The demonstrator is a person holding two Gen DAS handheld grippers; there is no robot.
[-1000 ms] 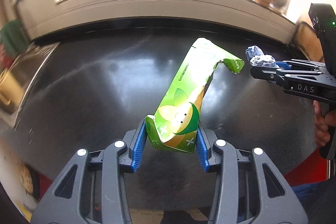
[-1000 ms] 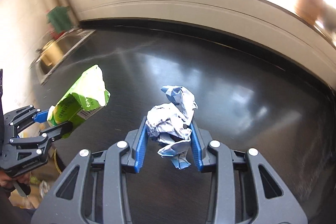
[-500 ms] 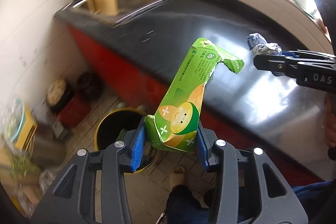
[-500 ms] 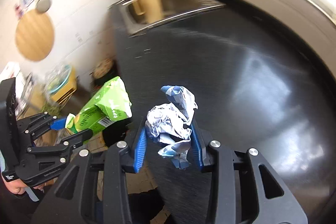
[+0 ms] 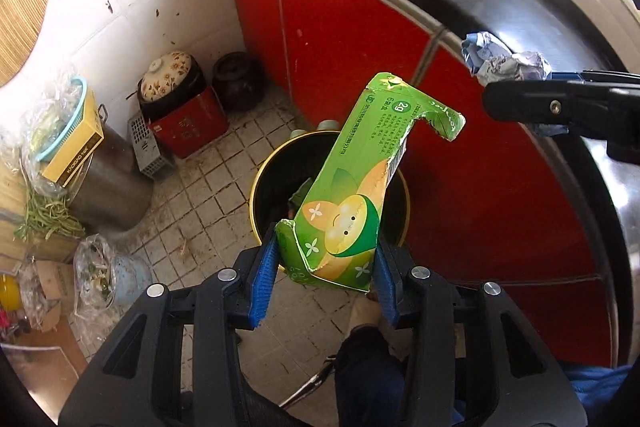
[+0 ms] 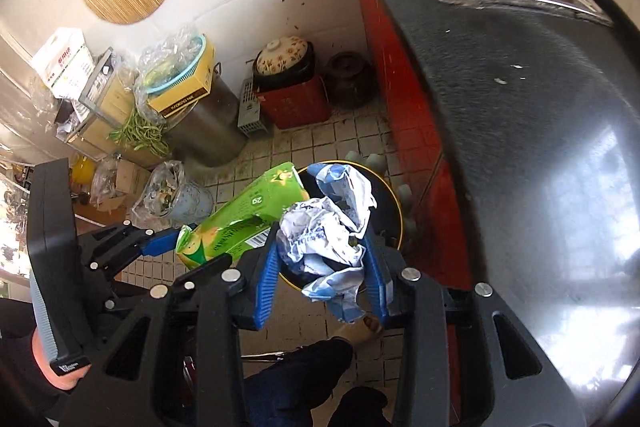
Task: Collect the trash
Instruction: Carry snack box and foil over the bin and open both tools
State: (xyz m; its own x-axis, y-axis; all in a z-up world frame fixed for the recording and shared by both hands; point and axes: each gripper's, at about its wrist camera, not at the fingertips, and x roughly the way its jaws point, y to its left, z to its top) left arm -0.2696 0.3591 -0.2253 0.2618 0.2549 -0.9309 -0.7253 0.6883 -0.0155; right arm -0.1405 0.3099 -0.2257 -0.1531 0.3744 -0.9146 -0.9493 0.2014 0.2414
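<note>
1. I am holding the green carton point(image 5: 352, 195) with its long axis running away from me, its near end pinched in my left gripper point(image 5: 324, 271) and its far end tilting up and to the right, out over the yellow-rimmed bin point(image 5: 256, 187) on the tiled floor point(image 5: 192, 195).
2. The carton is looking flattened and torn, a ragged edge running along its right side and a flap hooking off to the right at the far end; a cartoon fruit face is showing near my grip.
3. My left gripper is clamping the carton between both blue pads point(image 5: 264, 275), angled downward at the bin.
4. My right gripper point(image 6: 324, 267) is squeezing a crumpled white-and-blue paper wad point(image 6: 328, 231), which is bulging up and forward past the pads.
5. In the right wrist view the wad is sitting over the bin, with the carton just to its left.
6. Both grippers are pointing down beside the red cabinet point(image 5: 360, 39) under the dark countertop point(image 6: 520, 107).
</note>
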